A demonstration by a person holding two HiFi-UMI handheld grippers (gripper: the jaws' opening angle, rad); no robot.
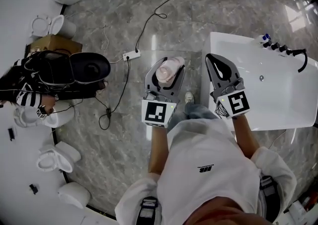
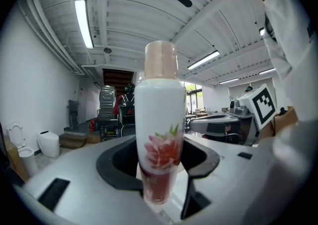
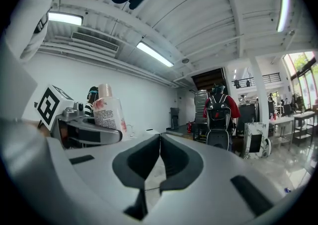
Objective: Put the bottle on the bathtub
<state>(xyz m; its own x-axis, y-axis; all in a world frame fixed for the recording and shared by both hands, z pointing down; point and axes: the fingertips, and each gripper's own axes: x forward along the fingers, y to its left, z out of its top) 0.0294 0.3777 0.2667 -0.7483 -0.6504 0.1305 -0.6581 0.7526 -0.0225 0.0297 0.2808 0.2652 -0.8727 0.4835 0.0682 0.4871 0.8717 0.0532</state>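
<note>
Bottle (image 1: 168,70) is in your left hand-held gripper (image 1: 169,66), not on the bathtub (image 1: 278,101). The jaws are clamped on its lower body, close to the base. In the left gripper view it stands upright between them: a white bottle (image 2: 160,130) with a red-pink flower print and a pale pink cap. From the head view you are holding it over the grey marble floor (image 1: 124,134), just left of the bathtub's left rim, with the cap facing up toward the camera.

Your right hand-held gripper (image 1: 214,63) is over the left rim of the tub. Its dark jaw pads are pressed together with nothing between them. The dark tap fittings (image 1: 284,49) are on the bathtub's far right rim, well apart from both grippers. A white power strip (image 1: 131,55) lies on the floor, left of and beyond the bottle.
</note>
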